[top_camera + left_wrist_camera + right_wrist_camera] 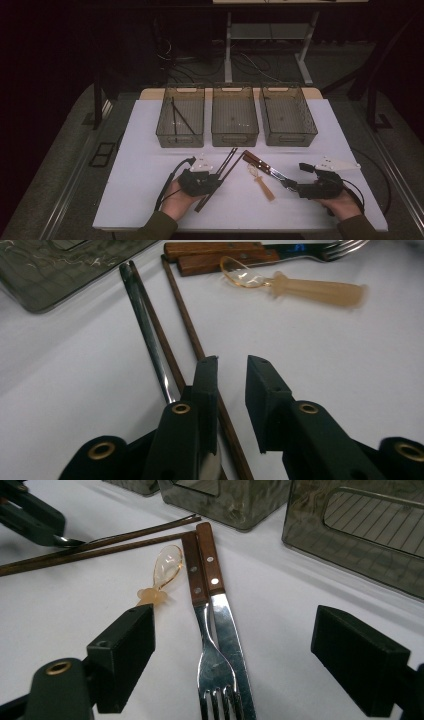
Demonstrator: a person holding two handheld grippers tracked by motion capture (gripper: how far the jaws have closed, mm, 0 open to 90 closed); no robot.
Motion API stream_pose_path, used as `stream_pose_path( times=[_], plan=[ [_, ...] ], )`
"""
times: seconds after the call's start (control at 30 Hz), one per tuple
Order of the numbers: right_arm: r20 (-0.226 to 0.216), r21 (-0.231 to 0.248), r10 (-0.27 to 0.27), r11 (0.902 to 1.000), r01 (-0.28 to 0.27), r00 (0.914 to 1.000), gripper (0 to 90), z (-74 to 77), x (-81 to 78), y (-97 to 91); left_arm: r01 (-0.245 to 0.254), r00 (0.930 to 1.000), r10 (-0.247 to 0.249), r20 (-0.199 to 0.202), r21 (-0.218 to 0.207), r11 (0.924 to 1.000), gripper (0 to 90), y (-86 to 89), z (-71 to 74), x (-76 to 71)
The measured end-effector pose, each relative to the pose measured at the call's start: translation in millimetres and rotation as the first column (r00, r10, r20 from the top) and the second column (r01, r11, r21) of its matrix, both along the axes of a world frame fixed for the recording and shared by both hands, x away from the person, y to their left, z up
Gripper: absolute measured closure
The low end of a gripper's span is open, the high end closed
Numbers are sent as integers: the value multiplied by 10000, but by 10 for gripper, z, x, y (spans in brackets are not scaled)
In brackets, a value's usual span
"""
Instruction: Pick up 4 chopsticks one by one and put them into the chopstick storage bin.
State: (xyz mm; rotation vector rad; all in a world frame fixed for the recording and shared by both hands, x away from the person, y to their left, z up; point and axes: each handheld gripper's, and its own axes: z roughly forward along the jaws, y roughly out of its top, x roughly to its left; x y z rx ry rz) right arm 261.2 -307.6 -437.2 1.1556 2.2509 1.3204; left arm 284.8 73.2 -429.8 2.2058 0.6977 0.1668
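The left gripper (pixel 216 176) lies low over the table in the left hand (pixel 176 197), jaws narrowly apart. The right gripper (pixel 289 184), in the right hand (pixel 341 204), has its jaws spread wide.

This is looking like a lab or recording room: a white-topped table (pixel 150 190) is standing on grey carpet (pixel 60 165), and beyond the table, black cables (pixel 250 62) are trailing around a metal desk frame (pixel 265 35).

The table (pixel 150 200) was white. The chopsticks (pixel 185 315) were dark brown, the fork (pixel 212 680) had a reddish-brown wooden handle, the spoon (pixel 310 290) was translucent amber, and the tongs (pixel 232 390) were black.
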Motion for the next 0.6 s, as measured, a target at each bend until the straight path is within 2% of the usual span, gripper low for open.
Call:
stream_pose_path(
  times=[0.13,0.23,0.3,0.4,0.6],
  plan=[
    [-36,3,-21,10000,21,10000,175,1,1,-2,-147,9998,150,-120,283,9995,777,-85,-26,66],
    [-14,40,-49,10000,49,10000,175,0,1,-3,-122,9997,137,-179,794,9968,802,-190,-65,120],
    [-5,51,-44,10000,44,10000,175,2,0,-4,-126,9997,144,-203,876,9961,809,-206,-71,125],
    [4,69,-64,10000,64,10000,175,8,-3,-5,-386,9990,410,-187,1109,9931,817,-239,-92,125],
    [29,52,-33,10000,33,10000,175,11,-5,-5,-426,9986,459,-254,1191,9920,800,-248,-134,132]
  ],
)
